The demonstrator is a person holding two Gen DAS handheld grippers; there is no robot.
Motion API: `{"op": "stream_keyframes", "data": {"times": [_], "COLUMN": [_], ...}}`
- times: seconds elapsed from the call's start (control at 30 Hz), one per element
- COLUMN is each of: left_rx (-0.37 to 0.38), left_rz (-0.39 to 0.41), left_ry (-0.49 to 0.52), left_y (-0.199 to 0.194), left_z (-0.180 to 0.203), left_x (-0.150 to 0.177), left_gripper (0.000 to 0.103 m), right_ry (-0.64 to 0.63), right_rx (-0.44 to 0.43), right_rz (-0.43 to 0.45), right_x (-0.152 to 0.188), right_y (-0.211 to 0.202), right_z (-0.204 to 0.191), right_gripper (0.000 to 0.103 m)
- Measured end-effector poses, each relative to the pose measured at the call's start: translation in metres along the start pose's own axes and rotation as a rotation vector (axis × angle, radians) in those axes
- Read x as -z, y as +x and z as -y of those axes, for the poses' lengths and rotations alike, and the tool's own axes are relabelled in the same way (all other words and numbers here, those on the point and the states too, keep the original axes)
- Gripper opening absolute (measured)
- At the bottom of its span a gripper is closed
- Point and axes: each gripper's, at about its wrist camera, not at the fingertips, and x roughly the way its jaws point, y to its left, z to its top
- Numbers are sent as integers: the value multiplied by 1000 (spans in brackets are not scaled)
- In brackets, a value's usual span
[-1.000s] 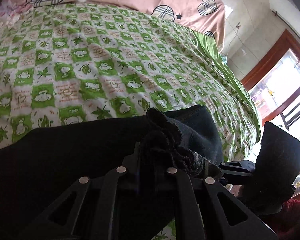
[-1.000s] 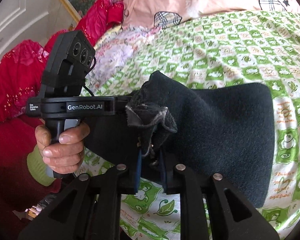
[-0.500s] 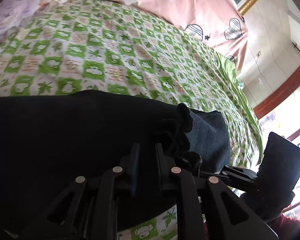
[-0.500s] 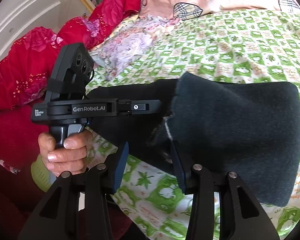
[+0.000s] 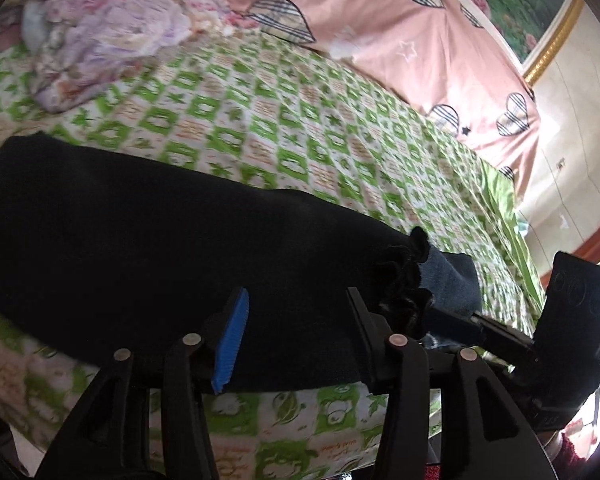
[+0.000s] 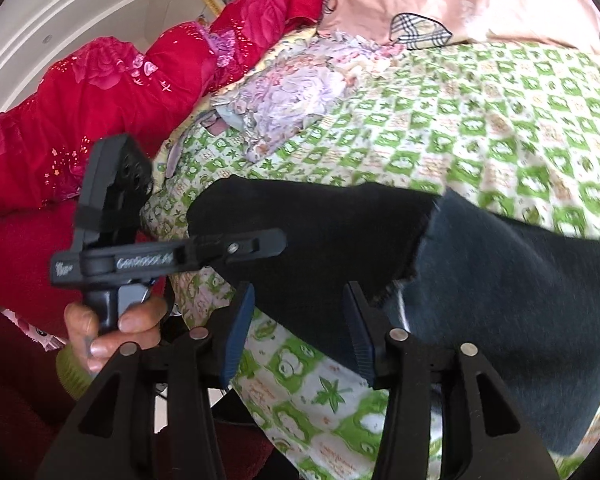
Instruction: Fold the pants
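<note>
The black pants [image 5: 148, 240] lie folded on the green-and-white checked bedspread [image 5: 300, 120], near its front edge. Their ruffled hem and grey inner side [image 5: 448, 276] show at the right. My left gripper [image 5: 296, 332] is open, its jaws wide apart just above the pants' near edge, holding nothing. In the right wrist view the pants [image 6: 320, 240] lie with the grey side [image 6: 520, 300] to the right. My right gripper [image 6: 300, 328] is open over the pants' near edge. The left gripper [image 6: 260, 244] shows there, held in a hand.
A pink quilt with plaid hearts [image 5: 380, 20] lies at the back of the bed. A crumpled lilac floral cloth [image 5: 112, 36] lies at the far left. A red quilt [image 6: 120, 92] is piled beside the bed. The bed's front edge is just below both grippers.
Both grippers have opened and let go of the pants' bunched edge. The fabric has dropped flat onto the bed. Both grippers have drawn back a little.
</note>
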Motion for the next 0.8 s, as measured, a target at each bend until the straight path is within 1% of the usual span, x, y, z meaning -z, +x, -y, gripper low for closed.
{"op": "stream_keyframes", "data": {"times": [0.1, 0.3, 0.47, 0.63, 0.8], "left_rx": [-50, -88, -132, -166, -197], "left_rz": [16, 43, 79, 97, 85], "left_ry": [-44, -195, -290, -378, -436], "left_y": [-13, -39, -57, -67, -66], "left_z": [-17, -59, -87, -114, -132], "left_x": [8, 20, 24, 26, 26], "left_gripper": [50, 50, 50, 51, 53], "right_ry": [-19, -69, -106, -131, -168], "right_rx": [-6, -25, -43, -68, -77], "right_rz": [-1, -22, -59, -91, -140], "right_x": [-11, -35, -55, -71, -86], "right_y": [8, 32, 58, 83, 114], "right_z": [-4, -16, -27, -38, -46], "right_gripper": [52, 52, 53, 56, 57]}}
